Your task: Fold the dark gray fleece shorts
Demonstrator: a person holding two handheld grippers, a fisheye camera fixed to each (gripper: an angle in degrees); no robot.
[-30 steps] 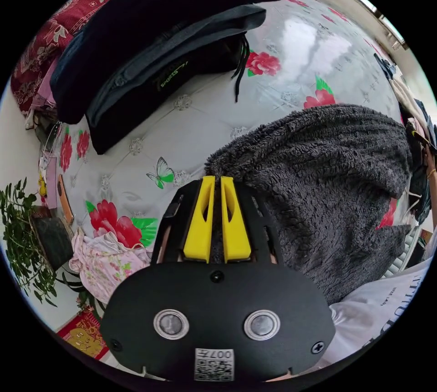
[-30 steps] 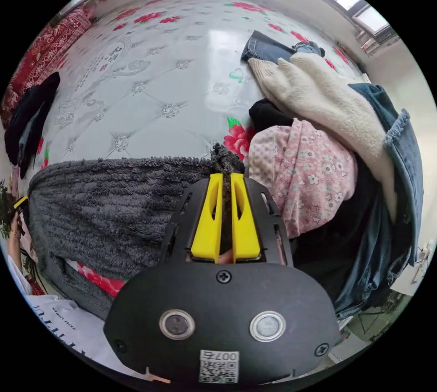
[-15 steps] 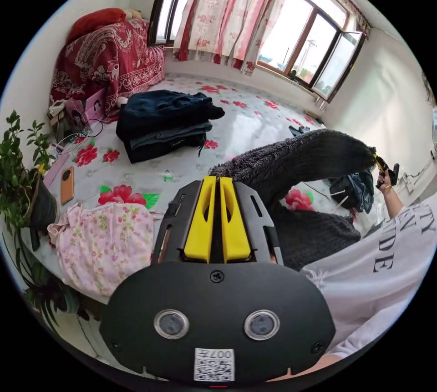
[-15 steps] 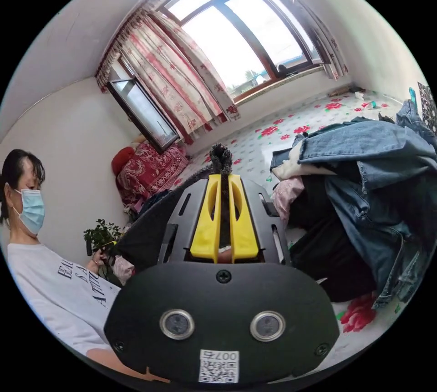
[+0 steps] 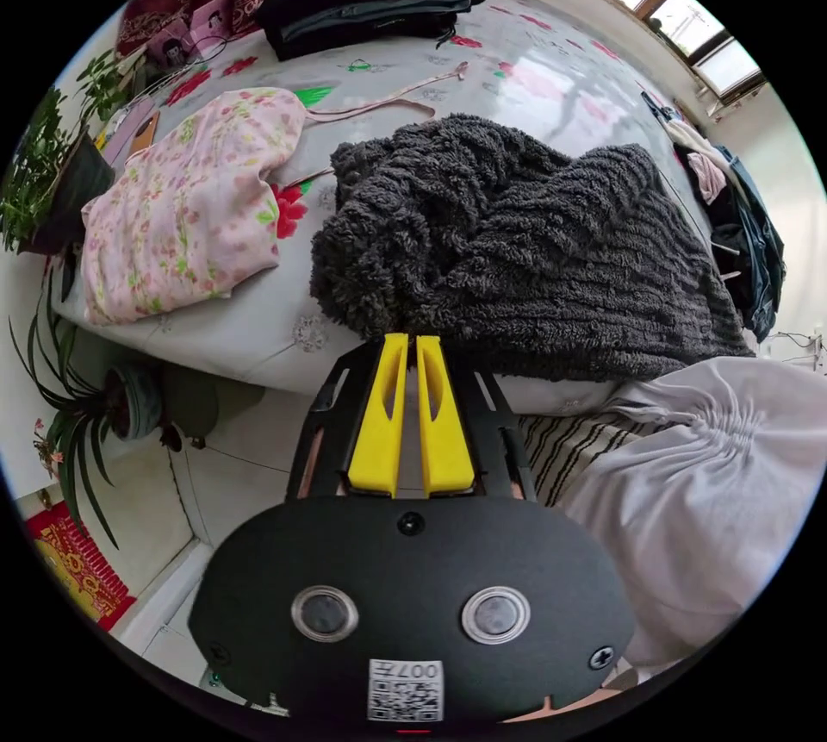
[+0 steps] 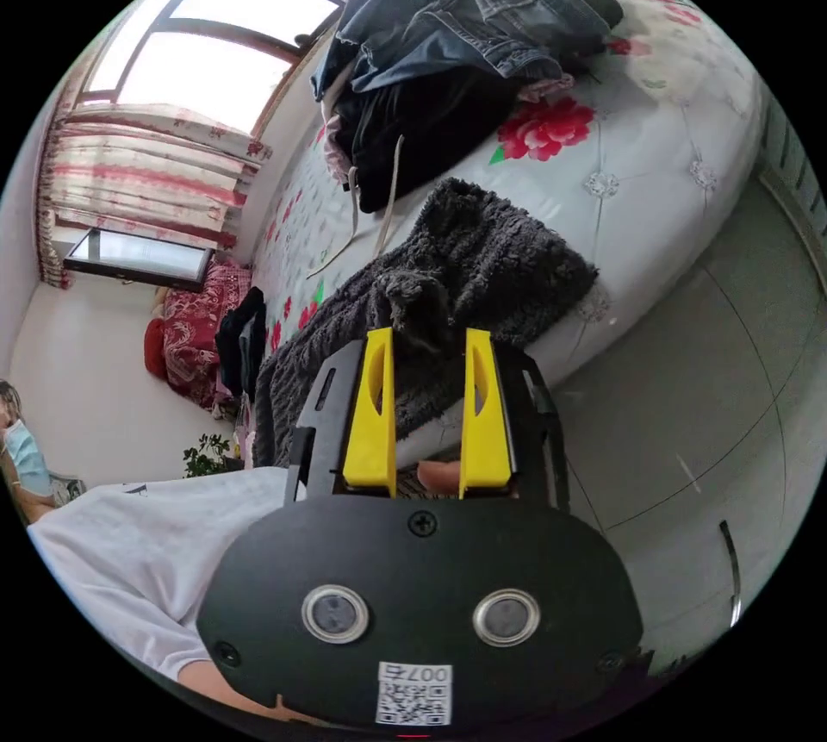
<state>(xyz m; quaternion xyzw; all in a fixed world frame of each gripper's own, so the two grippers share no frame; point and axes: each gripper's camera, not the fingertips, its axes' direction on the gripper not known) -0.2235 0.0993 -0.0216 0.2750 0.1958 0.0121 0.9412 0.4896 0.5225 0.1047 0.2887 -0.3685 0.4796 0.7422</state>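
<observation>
The dark gray fleece shorts (image 5: 534, 242) lie bunched on the flowered white bed (image 5: 551, 78), close to its near edge. My left gripper (image 5: 411, 339) is at the bed's edge, its yellow jaws shut and pinching the shorts' near hem at the tips. In the right gripper view the shorts (image 6: 482, 259) spread along the bed edge. My right gripper (image 6: 428, 335) stands open there, and a tuft of fleece rises just beyond its tips without either jaw pressing on it.
A pink floral garment (image 5: 181, 199) lies left of the shorts, a folded dark stack (image 5: 370, 1) farther back. A heap of denim and black clothes (image 6: 465, 27) sits beyond the shorts. Potted plants (image 5: 52, 165) stand by the bed. The person's white shirt (image 5: 715, 475) is close; tiled floor (image 6: 715, 397) lies below.
The shorts were held up stretched between both grippers and now lie on the bed near its edge. My right gripper has opened and let go. Both cameras swung downward.
</observation>
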